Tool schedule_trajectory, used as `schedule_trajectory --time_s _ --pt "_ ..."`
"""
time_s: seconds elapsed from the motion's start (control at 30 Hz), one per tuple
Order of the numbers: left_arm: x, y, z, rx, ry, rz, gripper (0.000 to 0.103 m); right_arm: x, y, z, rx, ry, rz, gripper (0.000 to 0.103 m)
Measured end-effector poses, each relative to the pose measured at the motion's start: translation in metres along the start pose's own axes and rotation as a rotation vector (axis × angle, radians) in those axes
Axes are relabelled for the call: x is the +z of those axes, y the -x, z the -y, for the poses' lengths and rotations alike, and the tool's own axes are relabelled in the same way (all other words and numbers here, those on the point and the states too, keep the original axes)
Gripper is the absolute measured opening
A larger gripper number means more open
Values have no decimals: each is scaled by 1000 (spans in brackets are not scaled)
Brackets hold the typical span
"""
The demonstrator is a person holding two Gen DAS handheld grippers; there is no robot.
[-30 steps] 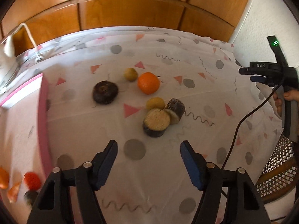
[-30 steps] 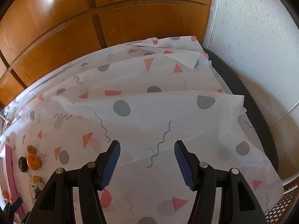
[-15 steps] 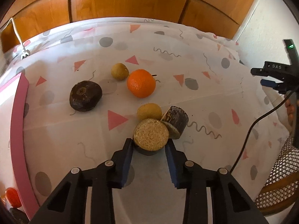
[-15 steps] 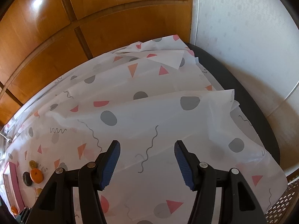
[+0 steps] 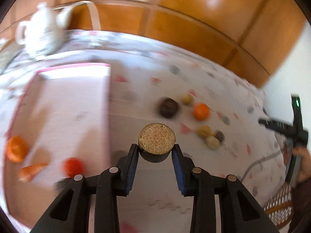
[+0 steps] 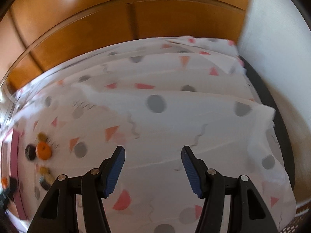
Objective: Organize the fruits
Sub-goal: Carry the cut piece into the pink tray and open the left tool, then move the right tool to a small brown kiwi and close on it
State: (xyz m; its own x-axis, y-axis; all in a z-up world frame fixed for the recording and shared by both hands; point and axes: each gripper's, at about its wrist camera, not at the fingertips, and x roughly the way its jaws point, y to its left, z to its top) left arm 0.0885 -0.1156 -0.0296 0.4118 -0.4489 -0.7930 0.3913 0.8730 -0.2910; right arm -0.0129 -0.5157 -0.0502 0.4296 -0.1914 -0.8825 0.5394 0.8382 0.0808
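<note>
The left gripper (image 5: 156,151) is clamping a dark-skinned fruit half (image 5: 157,141) between its two blue pads, the pale, grainy cut face turned up toward the camera and the fruit sitting right at the fingertips, lifted clear of the patterned tablecloth (image 5: 147,190) below. At about nine o'clock from the held piece a pink-rimmed tray (image 5: 107,101) is lying on the cloth, and inside it, toward eight o'clock, a red fruit (image 5: 73,166), an orange slice (image 5: 32,170) and an orange half (image 5: 16,148) are showing, all smeared by blur. At about one o'clock from the held piece a dark round fruit (image 5: 168,107), a small yellowish fruit (image 5: 187,99) and an orange (image 5: 201,111) are sitting close together on the cloth. Nearer three o'clock a cluster of two small tan pieces and a dark one (image 5: 210,136) is lying just beside each other. A white teapot (image 5: 41,32) is standing at the far edge near eleven o'clock. At the right rim the other gripper (image 5: 285,130) is appearing as a dark shape with a green light, well apart from the fruit. In the right wrist view, the right gripper (image 6: 152,151) is hanging over bare tablecloth (image 6: 155,128) with its jaws spread wide and nothing between them. The orange (image 6: 44,151) and its dark neighbour (image 6: 30,151) are lying far off at nine o'clock, beside the tray's pink rim (image 6: 14,155)
</note>
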Motion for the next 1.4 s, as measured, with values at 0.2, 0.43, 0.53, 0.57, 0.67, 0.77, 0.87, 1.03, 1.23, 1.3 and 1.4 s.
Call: schedule_trajectory --time_s 0.2,0.43,0.53,0.57,0.67,0.77,0.87,1.03,1.23,1.3,1.4 --pt "-8 43 -64 146 167 91 35 -7 0 -37 44 172 8 61" --pt "-34 71 -118 306 336 136 35 -12 -1 -49 56 224 13 61" --pt "-48 74 -131 338 379 134 35 -11 -1 -51 61 233 15 61" --pt "-51 73 -133 347 387 135 35 -11 -1 -52 64 237 15 61" --pt "-57 74 -140 366 408 134 35 -14 2 -59 95 258 23 61" --pt "-61 76 -141 378 408 140 35 -17 4 -69 126 291 25 61" --pt "-64 74 -141 376 408 133 35 -22 3 -80 144 333 18 61" --pt "-67 77 -144 386 418 136 35 -29 0 -95 172 395 3 61" --pt "-70 88 -143 398 413 163 36 -34 5 -107 231 437 10 61" --pt "-71 91 -143 402 411 169 37 -35 7 -112 253 450 10 61" --pt "-72 94 -144 400 417 173 42 -39 10 -120 291 475 13 61"
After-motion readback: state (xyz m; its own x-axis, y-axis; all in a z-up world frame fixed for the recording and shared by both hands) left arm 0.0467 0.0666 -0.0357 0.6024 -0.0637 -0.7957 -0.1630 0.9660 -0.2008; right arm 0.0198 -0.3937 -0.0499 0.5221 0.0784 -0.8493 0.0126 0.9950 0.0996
